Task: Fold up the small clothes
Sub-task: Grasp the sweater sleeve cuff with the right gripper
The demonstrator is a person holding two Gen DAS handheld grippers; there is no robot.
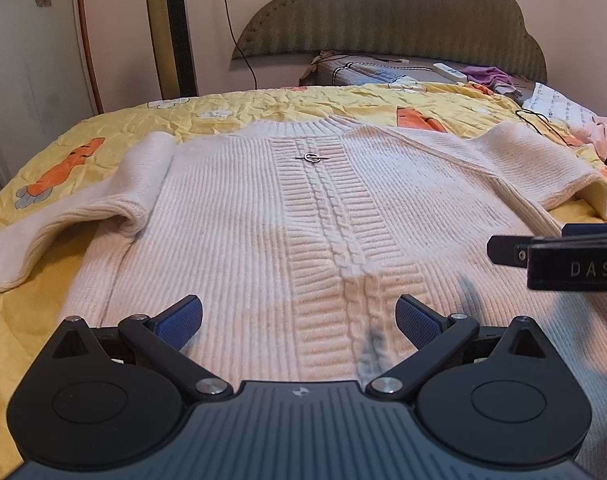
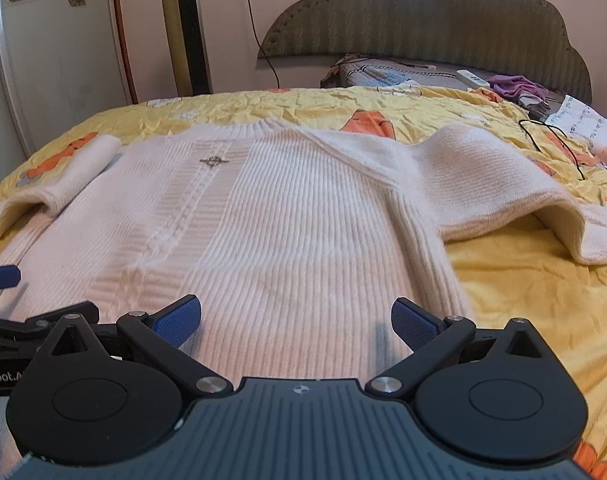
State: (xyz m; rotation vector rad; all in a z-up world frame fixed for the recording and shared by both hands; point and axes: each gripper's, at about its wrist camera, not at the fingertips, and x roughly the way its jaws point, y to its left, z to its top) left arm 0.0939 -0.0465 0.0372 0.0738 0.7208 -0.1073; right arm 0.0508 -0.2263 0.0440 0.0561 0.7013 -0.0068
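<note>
Yellow bedding [image 1: 231, 108] with orange prints carries a cream sweater [image 1: 263, 208], spread flat face-up with both sleeves out, neck towards the headboard [image 2: 431, 20]. We hold our left gripper [image 1: 299, 318] and right gripper [image 2: 296, 320] side by side over the hem, fingers spread wide and empty. Whether the pads touch the knit is unclear, so we should pinch the hem corners evenly before folding.
</note>
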